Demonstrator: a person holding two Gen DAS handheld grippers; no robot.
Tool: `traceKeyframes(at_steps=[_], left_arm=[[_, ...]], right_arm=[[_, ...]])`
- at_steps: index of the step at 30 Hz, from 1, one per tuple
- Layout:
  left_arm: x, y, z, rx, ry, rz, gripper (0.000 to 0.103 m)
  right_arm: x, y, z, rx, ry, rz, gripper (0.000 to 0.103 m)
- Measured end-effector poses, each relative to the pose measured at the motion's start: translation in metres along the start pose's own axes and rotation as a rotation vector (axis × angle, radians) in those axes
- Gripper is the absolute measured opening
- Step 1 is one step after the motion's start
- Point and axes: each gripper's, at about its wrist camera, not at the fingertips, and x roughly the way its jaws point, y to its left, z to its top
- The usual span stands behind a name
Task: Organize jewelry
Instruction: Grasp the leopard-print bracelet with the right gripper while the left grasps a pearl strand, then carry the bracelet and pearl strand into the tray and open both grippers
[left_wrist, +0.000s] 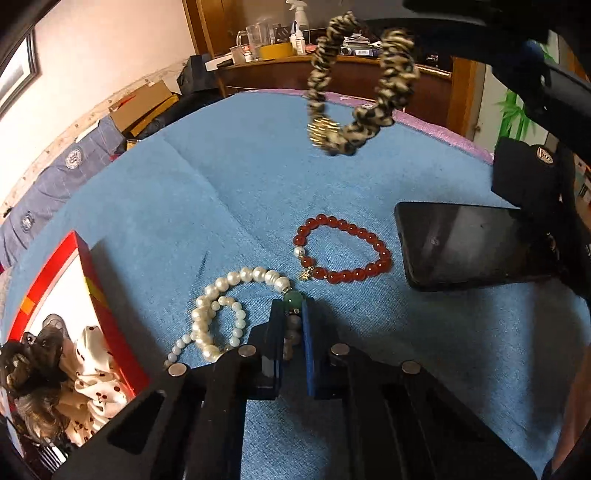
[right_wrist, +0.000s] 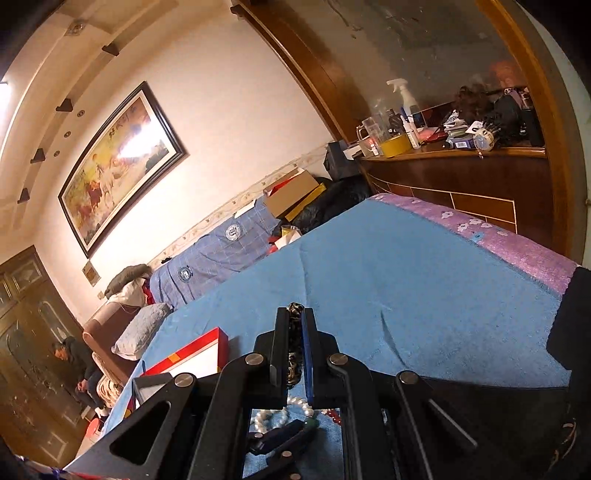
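Blue cloth (left_wrist: 369, 192) over table, red box (left_wrist: 96, 295) at left. Your left gripper (left_wrist: 291, 314) clamped on green bead of pearl strand (left_wrist: 221, 314): hard, slick beads, loose cord, grip mid-bead. Your right gripper (right_wrist: 294, 325) clamped on scrunchie (left_wrist: 364, 81), hanging mid-air: soft, light, squashy.

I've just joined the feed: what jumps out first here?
A leopard-print scrunchie dangles in the air above the blue cloth, pinched in the right gripper. On the cloth, the left gripper is shut on a green bead of the pearl bracelet, with a red bead bracelet lying just beyond.
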Motion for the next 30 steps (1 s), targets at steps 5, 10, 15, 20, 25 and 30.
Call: traceKeyframes(at_steps=[5, 10, 15, 20, 25, 30], left_arm=[[-0.015, 0.024, -0.003, -0.095, -0.04, -0.08, 0.008], [-0.066, 0.052, -0.002, -0.208, -0.188, -0.053, 0.008], [-0.1, 0.058, -0.01, -0.247, -0.315, 0.1, 0.008], [-0.1, 0.045, -0.009, -0.195, -0.332, 0.126, 0.008], [-0.095, 0.04, -0.009, -0.186, -0.316, 0.114, 0.008], [-0.093, 0.036, -0.009, -0.177, -0.316, 0.111, 0.008]], right_arm=[[0.002, -0.004, 0.0, 0.011, 0.004, -0.005, 0.006], [0.002, -0.002, -0.002, 0.006, 0.009, 0.0, 0.006], [0.003, 0.007, -0.005, -0.026, 0.019, 0.024, 0.006], [0.005, 0.016, -0.008, -0.07, 0.025, 0.029, 0.006], [0.007, 0.019, -0.01, -0.084, 0.03, 0.033, 0.006], [0.007, 0.02, -0.01, -0.087, 0.031, 0.034, 0.006]])
